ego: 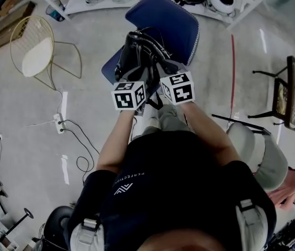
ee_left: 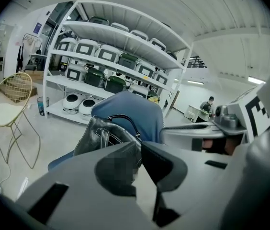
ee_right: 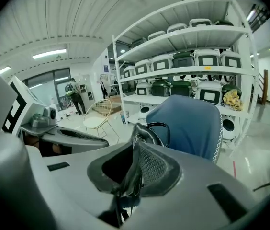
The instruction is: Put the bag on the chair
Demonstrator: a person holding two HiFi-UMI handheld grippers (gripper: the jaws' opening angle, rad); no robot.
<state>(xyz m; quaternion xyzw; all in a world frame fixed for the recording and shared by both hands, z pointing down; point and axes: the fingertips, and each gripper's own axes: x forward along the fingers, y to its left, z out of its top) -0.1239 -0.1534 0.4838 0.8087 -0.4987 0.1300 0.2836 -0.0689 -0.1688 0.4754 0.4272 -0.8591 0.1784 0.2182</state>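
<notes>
A black leather bag [ego: 139,51] with looped handles hangs in front of a blue upholstered chair [ego: 168,22], over its seat edge. Both grippers hold it from the near side. My left gripper [ego: 137,71] is shut on the bag's near edge; in the left gripper view the bag [ee_left: 101,133] rises just beyond the closed jaws [ee_left: 140,152], with the chair back [ee_left: 130,111] behind it. My right gripper [ego: 160,68] is shut on the bag too: in the right gripper view a fold of the bag [ee_right: 142,133] is pinched between the pads [ee_right: 134,171], before the chair [ee_right: 187,123].
A gold wire chair [ego: 32,48] stands at the left. A power strip with cables [ego: 59,123] lies on the floor. A white shelf rack of cookers [ee_left: 111,56] runs behind the blue chair. A grey stool [ego: 257,150] and a black wire chair [ego: 294,95] stand at the right.
</notes>
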